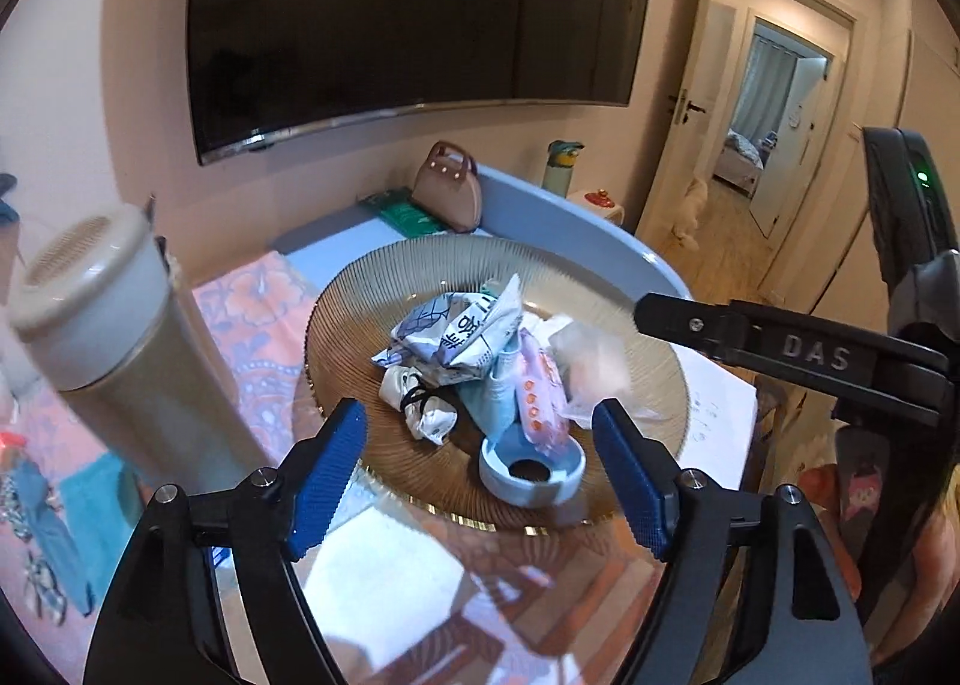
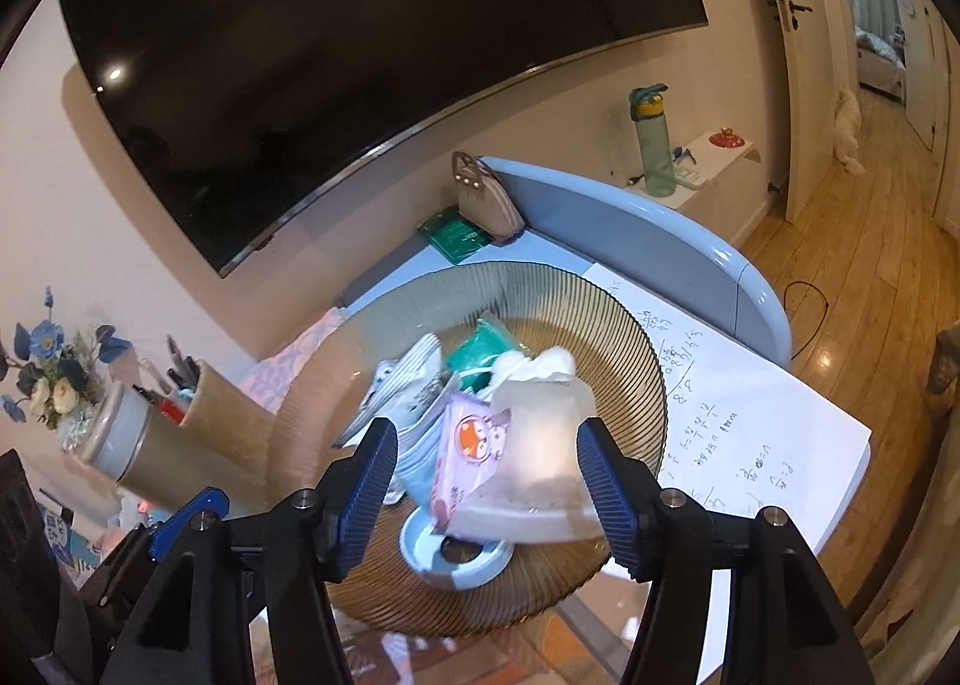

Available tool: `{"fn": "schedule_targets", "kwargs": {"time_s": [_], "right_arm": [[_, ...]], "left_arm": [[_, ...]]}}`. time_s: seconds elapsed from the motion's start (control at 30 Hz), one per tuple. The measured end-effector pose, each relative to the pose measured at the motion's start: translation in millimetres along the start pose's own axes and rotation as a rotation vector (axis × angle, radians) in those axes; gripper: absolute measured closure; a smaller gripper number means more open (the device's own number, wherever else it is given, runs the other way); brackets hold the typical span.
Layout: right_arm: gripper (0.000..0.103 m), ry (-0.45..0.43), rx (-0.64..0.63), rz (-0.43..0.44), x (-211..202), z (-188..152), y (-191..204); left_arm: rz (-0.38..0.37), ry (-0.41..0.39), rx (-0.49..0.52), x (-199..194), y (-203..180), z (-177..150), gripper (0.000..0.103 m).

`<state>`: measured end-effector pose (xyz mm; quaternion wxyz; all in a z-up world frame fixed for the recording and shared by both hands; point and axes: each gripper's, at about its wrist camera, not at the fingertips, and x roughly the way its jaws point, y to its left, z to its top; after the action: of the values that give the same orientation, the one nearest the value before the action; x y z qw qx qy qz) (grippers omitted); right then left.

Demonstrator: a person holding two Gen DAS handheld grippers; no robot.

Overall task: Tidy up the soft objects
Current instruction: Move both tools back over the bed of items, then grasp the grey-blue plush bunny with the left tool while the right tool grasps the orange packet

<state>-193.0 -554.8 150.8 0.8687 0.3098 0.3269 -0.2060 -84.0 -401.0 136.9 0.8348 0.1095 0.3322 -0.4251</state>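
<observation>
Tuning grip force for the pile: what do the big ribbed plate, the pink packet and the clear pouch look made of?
Ribbed plate: probably amber-tinted glass; see-through, glossy, fine radial ribs, gilt-looking rim.
Pink packet: printed plastic film, glossy and crinkled; likely soft tissues or wipes inside.
Clear pouch: thin translucent plastic, frosted look, creased; contents unclear.

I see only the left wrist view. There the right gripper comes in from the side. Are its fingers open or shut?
Observer: Open. In the right wrist view the right gripper has its fingers wide apart, and the translucent pouch appears between them.
Operator: Is anything hidden at the far side of the plate?
Observer: Yes, a green packet lies there, behind the other wrappers.
Operator: What stands behind the tall cup?
Observer: A pen holder with several pens in it.
</observation>
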Motion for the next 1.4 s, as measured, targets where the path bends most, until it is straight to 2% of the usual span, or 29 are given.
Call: {"fn": "schedule_targets", "kwargs": {"time_s": [0.2, 0.37, 0.47, 0.57, 0.6, 0.67, 0.77, 0.87, 1.0, 1.17, 1.23, 1.33, 1.4], "right_arm": [[0.042, -0.010, -0.045, 0.060, -19, -26, 21], [0.042, -0.012, -0.190, 0.160, -31, -50, 66], [0.042, -0.018, -0.325, 0.229, -44, -68, 112], [0.041, -0.039, -0.472, 0.252, -58, -86, 159], [0.039, -0.047, -0.513, 0.250, -61, -92, 173], [0.022, -0.067, -0.593, 0.235, -66, -105, 200], [0.020, -0.086, -0.696, 0.237, -70, -126, 237], [0.018, -0.063, -0.766, 0.245, -63, -144, 268], [0.012, -0.039, -0.814, 0.223, -46, -156, 300], [0.012, 0.072, -0.844, 0.278, -16, -163, 346], [0.012, 0.123, -0.855, 0.284, 1, -164, 368], [0.012, 0.173, -0.864, 0.356, 28, -162, 402], [0.012, 0.198, -0.860, 0.369, 48, -161, 419]], "left_arm": [[-0.012, -0.016, 0.020, -51, 13, -24, 0.027], [0.081, -0.052, -0.022, -106, 55, -53, 0.027], [0.138, -0.094, -0.072, -145, 88, -66, 0.027], [0.213, -0.136, -0.105, -180, 118, -77, 0.027], [0.228, -0.149, -0.111, -189, 126, -80, 0.027], [0.283, -0.180, -0.130, -213, 146, -85, 0.027], [0.363, -0.205, -0.171, -242, 177, -93, 0.027], [0.426, -0.217, -0.228, -265, 208, -104, 0.026], [0.486, -0.219, -0.330, -283, 251, -120, 0.015], [0.530, -0.167, -0.403, -285, 304, -129, 0.013], [0.522, -0.158, -0.443, -280, 323, -130, 0.013], [0.478, -0.159, -0.561, -256, 366, -126, 0.013], [0.464, -0.155, -0.617, -236, 386, -124, 0.013]]}}
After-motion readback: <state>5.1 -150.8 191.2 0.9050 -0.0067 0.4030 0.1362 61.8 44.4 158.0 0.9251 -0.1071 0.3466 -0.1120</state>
